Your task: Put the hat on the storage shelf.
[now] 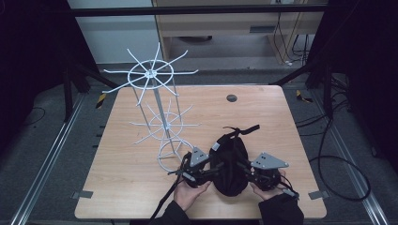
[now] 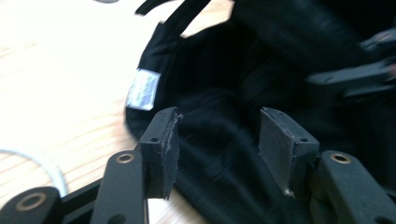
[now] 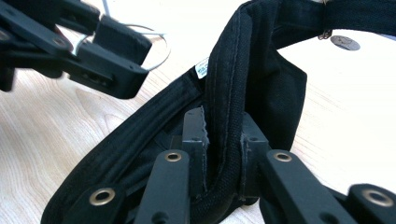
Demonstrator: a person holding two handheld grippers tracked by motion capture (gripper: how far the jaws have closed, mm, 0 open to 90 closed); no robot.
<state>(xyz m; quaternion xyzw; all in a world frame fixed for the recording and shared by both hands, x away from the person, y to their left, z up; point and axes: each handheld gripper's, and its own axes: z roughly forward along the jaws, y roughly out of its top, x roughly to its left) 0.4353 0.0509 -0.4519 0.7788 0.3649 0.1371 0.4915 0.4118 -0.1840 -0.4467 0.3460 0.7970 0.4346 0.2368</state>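
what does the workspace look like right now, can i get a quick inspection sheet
Surface: wooden table, with a small dark round disc near the far edge.
Job's things: black cap lying inside-up near the front edge; white label on its rim. White wire rack stands upright, left of the cap.
Clutter: nothing seen.
Grippers: right claw shut on the cap's rim; left claw open, jaws apart over the cap's inside.
Cables: black cable trails from the left claw; more cables on the floor at right.
Surroundings: dark frame posts, grey floor, wooden cabinet behind.
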